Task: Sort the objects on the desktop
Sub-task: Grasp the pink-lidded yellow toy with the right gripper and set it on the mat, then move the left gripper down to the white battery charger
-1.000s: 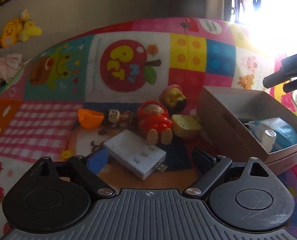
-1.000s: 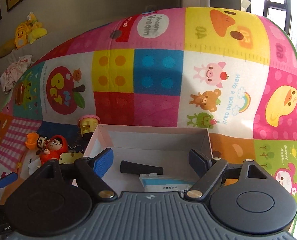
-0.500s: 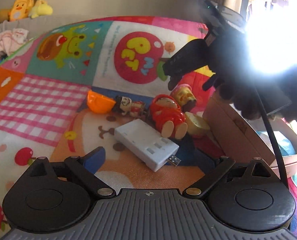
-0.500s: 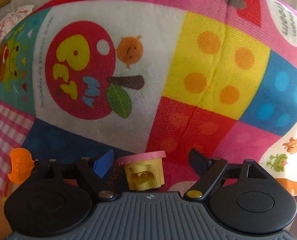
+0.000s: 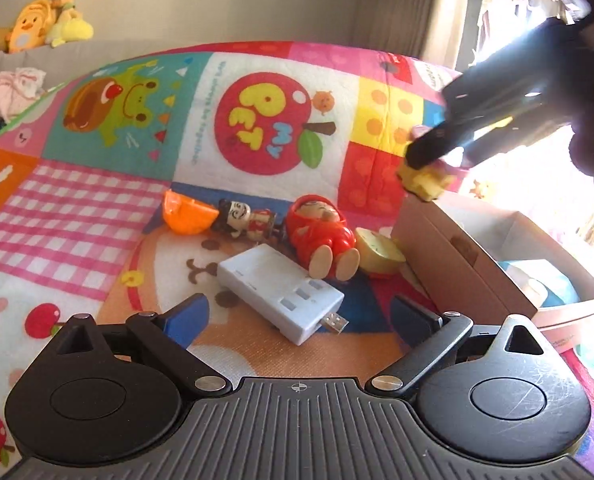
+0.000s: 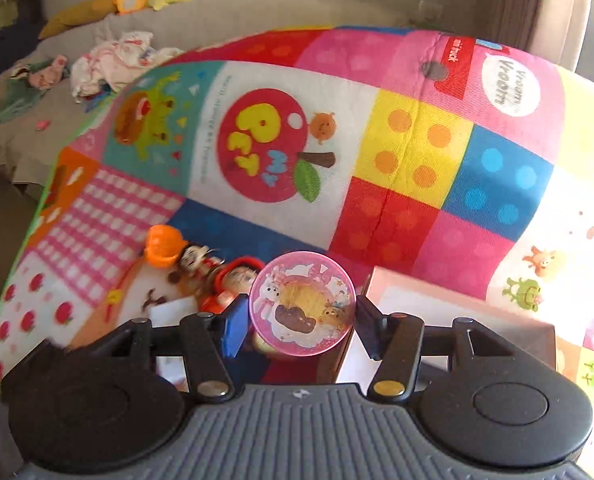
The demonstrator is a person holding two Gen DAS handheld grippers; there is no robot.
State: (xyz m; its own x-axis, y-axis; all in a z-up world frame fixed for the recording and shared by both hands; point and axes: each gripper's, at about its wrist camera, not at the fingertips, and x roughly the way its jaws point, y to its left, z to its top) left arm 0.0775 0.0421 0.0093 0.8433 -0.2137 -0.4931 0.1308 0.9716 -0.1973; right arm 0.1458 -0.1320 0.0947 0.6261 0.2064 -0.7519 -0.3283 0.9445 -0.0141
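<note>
Down in the left wrist view, the left gripper (image 5: 297, 312) hangs with its fingers spread wide and nothing between them, just above a white USB hub (image 5: 279, 294) on the play mat (image 5: 97, 220). Beyond it lie a red doll (image 5: 323, 236), a small figurine (image 5: 245, 220) and an orange cup (image 5: 185, 216), beside the cardboard box (image 5: 457, 256). Across in the right wrist view, the right gripper (image 6: 301, 326) clamps a yellow tub with a pink lid (image 6: 302, 305), held in the air near the box's corner (image 6: 381, 284).
</note>
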